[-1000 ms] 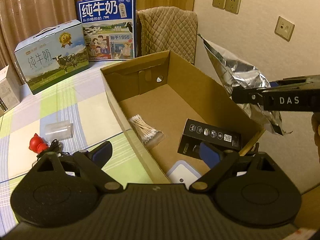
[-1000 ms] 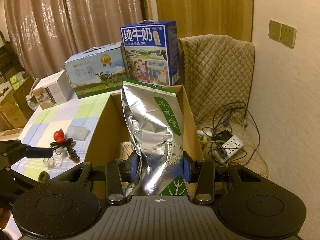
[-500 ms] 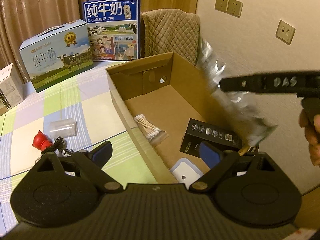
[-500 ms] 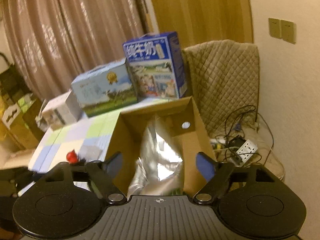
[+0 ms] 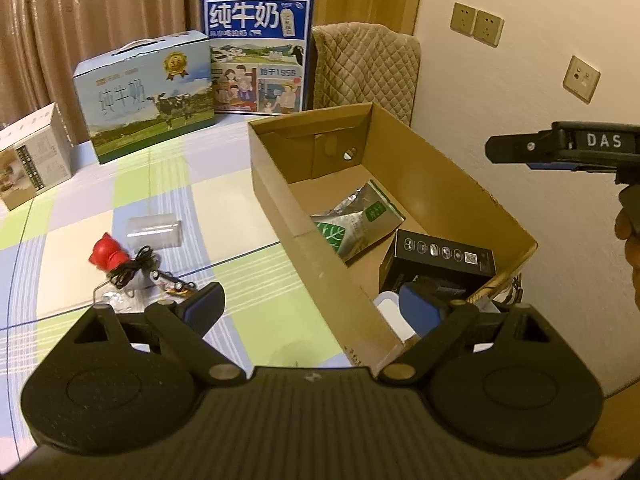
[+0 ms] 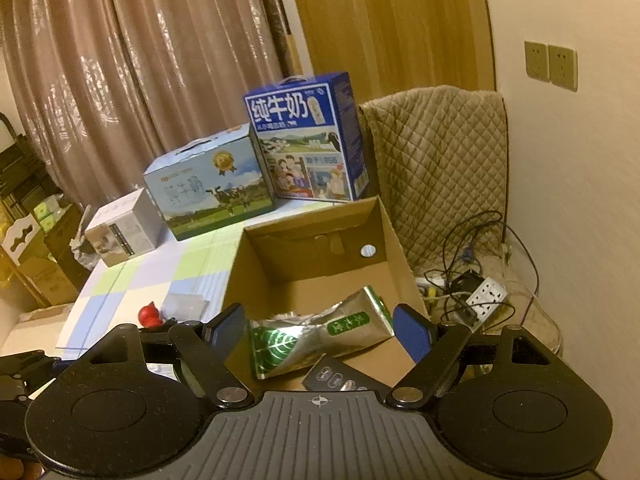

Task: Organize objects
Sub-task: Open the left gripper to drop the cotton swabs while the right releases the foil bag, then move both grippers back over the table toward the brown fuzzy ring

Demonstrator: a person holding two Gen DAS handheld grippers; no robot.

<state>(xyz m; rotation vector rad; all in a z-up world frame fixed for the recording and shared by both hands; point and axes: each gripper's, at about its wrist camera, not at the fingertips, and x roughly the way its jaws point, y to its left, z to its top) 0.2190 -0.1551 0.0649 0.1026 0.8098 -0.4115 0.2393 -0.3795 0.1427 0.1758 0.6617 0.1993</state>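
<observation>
An open cardboard box [image 5: 276, 200] [image 6: 400, 256] stands on the checked bed cover. A silver and green foil bag [image 5: 356, 224] [image 6: 320, 336] lies flat inside it, beside a black carton [image 5: 440, 260] [image 6: 340, 376]. My right gripper [image 6: 320, 326] is open and empty, above the box's near end; it also shows in the left wrist view [image 5: 560, 148]. My left gripper [image 5: 316, 304] is open and empty over the box's near left wall. A red figure [image 5: 106, 256] [image 6: 148, 314], a black cable [image 5: 136, 266] and a clear cup [image 5: 154, 232] lie left of the box.
Two milk cartons [image 5: 148, 96] [image 5: 258, 54] and a white box [image 5: 32, 156] stand at the back of the bed. A quilted chair [image 6: 440, 160] and a power strip with cables [image 6: 484, 296] sit right of the box. A white item [image 5: 390, 308] lies at the box's near end.
My right gripper opened and let go of the foil bag. The bag dropped and now lies flat in the box. The right gripper rose and drew back.
</observation>
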